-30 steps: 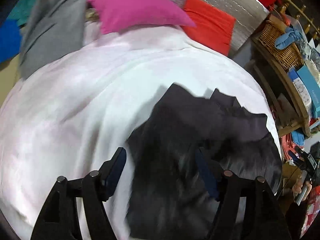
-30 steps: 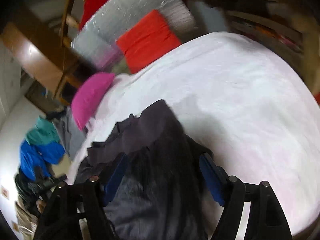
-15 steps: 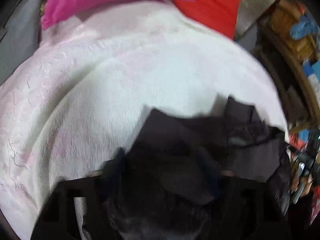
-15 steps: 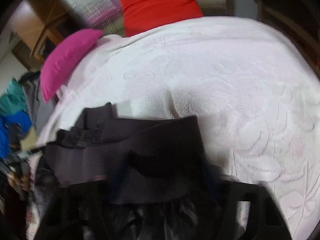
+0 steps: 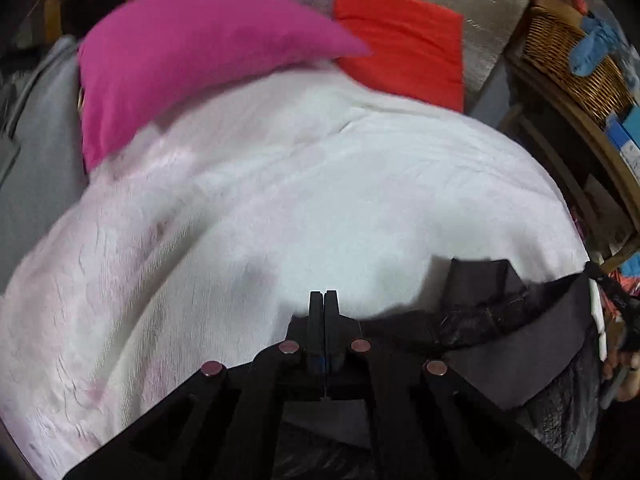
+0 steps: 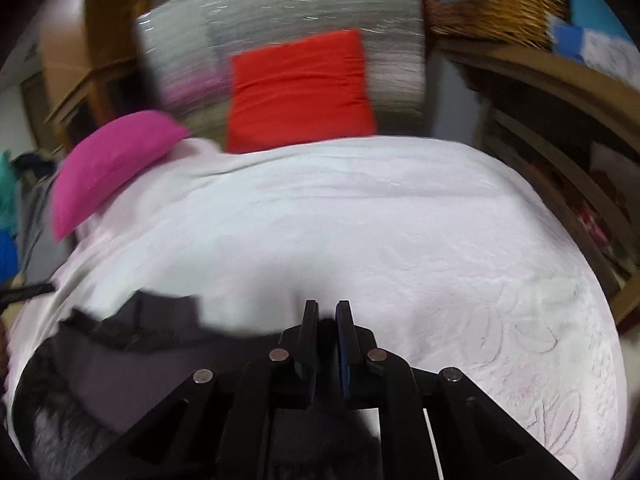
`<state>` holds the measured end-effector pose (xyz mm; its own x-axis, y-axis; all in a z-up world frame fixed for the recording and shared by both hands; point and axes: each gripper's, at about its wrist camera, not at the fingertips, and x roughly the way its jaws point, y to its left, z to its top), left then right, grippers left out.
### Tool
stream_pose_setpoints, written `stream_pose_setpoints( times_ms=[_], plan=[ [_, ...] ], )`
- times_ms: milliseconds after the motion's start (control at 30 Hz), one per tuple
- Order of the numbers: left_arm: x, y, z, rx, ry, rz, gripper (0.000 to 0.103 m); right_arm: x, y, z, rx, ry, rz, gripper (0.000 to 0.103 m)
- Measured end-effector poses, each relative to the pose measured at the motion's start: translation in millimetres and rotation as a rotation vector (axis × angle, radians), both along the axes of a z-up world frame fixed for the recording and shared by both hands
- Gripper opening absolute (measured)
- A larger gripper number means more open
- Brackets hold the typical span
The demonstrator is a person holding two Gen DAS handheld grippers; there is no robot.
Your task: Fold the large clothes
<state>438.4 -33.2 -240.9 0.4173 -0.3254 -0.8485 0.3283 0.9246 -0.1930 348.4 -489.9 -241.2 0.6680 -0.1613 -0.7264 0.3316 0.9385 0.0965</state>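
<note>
room: a cluttered bedroom with a wooden shelf [image 5: 580, 128] at the right, a silver padded panel [image 6: 280, 20] at the head of the bed.
bed: a white bedspread [image 5: 320, 200] covers it, embossed with a faint pattern.
garment: a dark grey garment [image 5: 520, 340] lies bunched at the near edge of the bed, stretched between the two claws.
pillows: a pink pillow [image 5: 192, 52] beside a red cushion [image 5: 400, 36] at the far end.
basket: a wicker basket [image 5: 568, 56] sits on the shelf.
left claw [image 5: 324, 300]: fingers pressed together, clamped on the garment's edge.
right claw [image 6: 327, 312]: fingers nearly together, pinching dark cloth.
</note>
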Motion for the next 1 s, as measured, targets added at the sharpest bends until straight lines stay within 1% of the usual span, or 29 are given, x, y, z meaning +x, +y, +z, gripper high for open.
stream_pose_setpoints(
  times_ms=[33, 67, 100, 133, 167, 233, 267, 300, 333, 367, 400, 433, 467, 500, 533, 567, 633, 667, 700, 733, 767, 800, 833, 867, 900, 1000],
  plan=[
    [1, 4, -8, -0.005, 0.062, 0.006, 0.018, 2, -12, -14, 0.060, 0.029, -0.027, 0.003],
    [2, 8, -21, -0.010, 0.141, 0.020, 0.032, 0, -22, -27, 0.148, 0.041, -0.038, 0.003],
    [1, 15, -28, -0.020, 0.193, 0.037, 0.059, -6, -29, -31, 0.236, 0.020, -0.038, 0.003],
    [-3, 26, -35, -0.055, 0.222, 0.055, 0.065, -15, -36, -30, 0.324, -0.016, -0.038, 0.003],
    [-7, 34, -38, -0.083, 0.226, 0.058, 0.065, -24, -43, -26, 0.398, -0.054, -0.044, 0.004],
    [-15, 47, -43, -0.121, 0.247, 0.066, 0.066, -41, -52, -16, 0.514, -0.111, -0.045, 0.006],
    [-19, 51, -46, -0.154, 0.271, 0.068, 0.067, -52, -56, -10, 0.555, -0.136, -0.047, 0.013],
    [-22, 52, -50, -0.190, 0.305, 0.057, 0.068, -62, -57, -4, 0.563, -0.144, -0.052, 0.035],
    [-25, 50, -52, -0.199, 0.324, 0.038, 0.069, -68, -55, 0, 0.554, -0.139, -0.057, 0.055],
    [-28, 48, -51, -0.180, 0.313, 0.029, 0.069, -79, -51, 5, 0.524, -0.133, -0.069, 0.095],
    [-31, 44, -47, -0.143, 0.269, 0.022, 0.068, -90, -43, 10, 0.487, -0.153, -0.065, 0.099],
    [-32, 42, -46, -0.137, 0.256, 0.026, 0.068, -95, -37, 13, 0.462, -0.154, -0.049, 0.099],
    [-31, 41, -46, -0.138, 0.246, 0.041, 0.066, -98, -30, 15, 0.417, -0.128, -0.030, 0.099],
    [-30, 40, -45, -0.129, 0.235, 0.061, 0.054, -96, -22, 15, 0.362, -0.082, -0.018, 0.099],
    [-29, 37, -44, -0.098, 0.220, 0.072, 0.042, -93, -21, 13, 0.341, -0.062, -0.012, 0.099],
    [-28, 35, -43, -0.086, 0.207, 0.071, 0.039, -87, -19, 9, 0.329, -0.036, -0.012, 0.099],
    [-28, 32, -39, -0.087, 0.183, 0.067, 0.027, -73, -24, -1, 0.355, 0.011, -0.015, 0.099],
    [-28, 30, -37, -0.076, 0.171, 0.062, 0.026, -64, -24, -8, 0.377, 0.025, -0.011, 0.098],
    [-29, 28, -34, -0.055, 0.157, 0.055, 0.024, -52, -23, -13, 0.390, 0.050, 0.002, 0.094],
    [-27, 26, -33, -0.048, 0.153, 0.054, 0.022, -39, -18, -19, 0.379, 0.091, 0.026, 0.085],
    [-26, 27, -32, -0.044, 0.147, 0.053, 0.022, -31, -13, -23, 0.339, 0.137, 0.026, 0.054],
    [-24, 27, -30, -0.035, 0.139, 0.056, 0.020, -20, -5, -25, 0.278, 0.183, 0.032, 0.034],
    [-22, 26, -30, -0.035, 0.136, 0.059, 0.019, -18, 0, -22, 0.250, 0.183, 0.039, 0.031],
    [-22, 27, -26, -0.040, 0.132, 0.068, 0.019, -15, 5, -12, 0.204, 0.163, 0.048, 0.026],
    [-17, 28, -24, -0.049, 0.126, 0.077, 0.018, -15, 7, -3, 0.177, 0.138, 0.048, 0.024],
    [1, 28, -16, -0.060, 0.091, 0.105, 0.018, -11, 5, 26, 0.136, 0.021, 0.035, 0.024]
  ],
)
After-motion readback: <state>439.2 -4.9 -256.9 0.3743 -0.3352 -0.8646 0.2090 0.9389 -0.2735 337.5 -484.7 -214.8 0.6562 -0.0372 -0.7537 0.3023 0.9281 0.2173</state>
